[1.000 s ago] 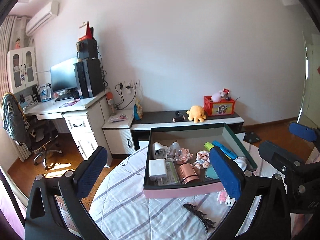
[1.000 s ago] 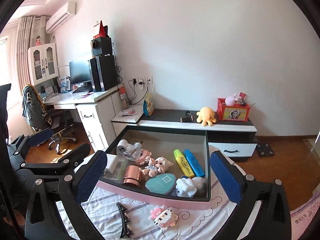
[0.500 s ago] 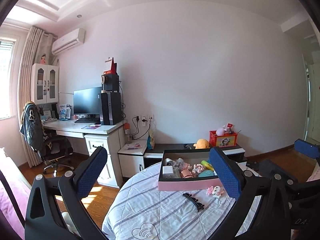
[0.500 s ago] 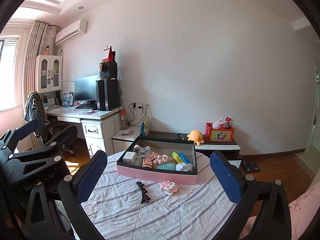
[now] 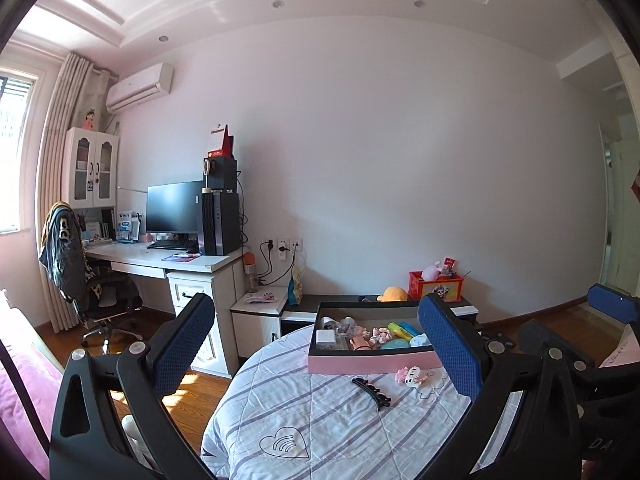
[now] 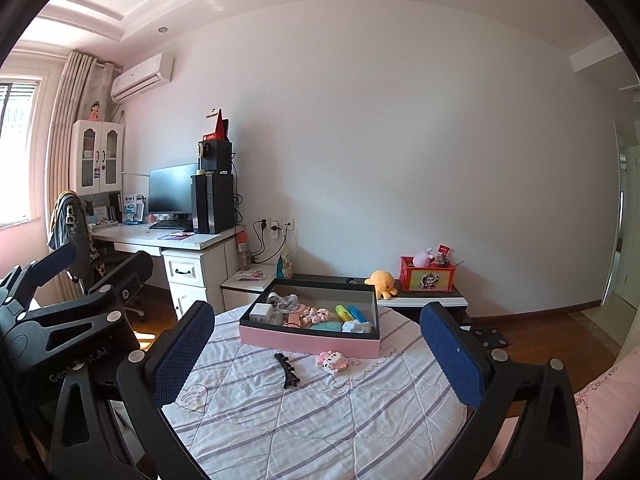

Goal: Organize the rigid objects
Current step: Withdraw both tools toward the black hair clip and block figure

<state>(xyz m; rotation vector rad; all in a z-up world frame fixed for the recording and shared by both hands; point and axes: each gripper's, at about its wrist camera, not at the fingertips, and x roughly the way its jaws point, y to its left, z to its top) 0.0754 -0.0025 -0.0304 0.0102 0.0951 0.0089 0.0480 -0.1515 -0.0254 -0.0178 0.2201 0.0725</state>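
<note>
A pink box (image 5: 370, 362) (image 6: 308, 339) with a dark rim stands at the far side of a round table with a striped cloth (image 5: 320, 420) (image 6: 280, 400). It holds a white charger, a copper cup, highlighters and small toys. A black hair clip (image 5: 371, 391) (image 6: 286, 370) and a pink cat toy (image 5: 412, 375) (image 6: 332, 361) lie on the cloth in front of the box. My left gripper (image 5: 316, 344) and right gripper (image 6: 316, 344) are both open and empty, held back from the table and above it.
A white desk (image 5: 168, 262) with a monitor and a PC tower stands at the left, an office chair (image 5: 76, 264) beside it. A low black-topped cabinet (image 6: 420, 300) behind the table carries a yellow plush and a red box. A pink bed edge (image 6: 608, 400) is at the right.
Both grippers have pulled back and up from the box. The whole table now shows, with the hair clip and cat toy smaller and farther away.
</note>
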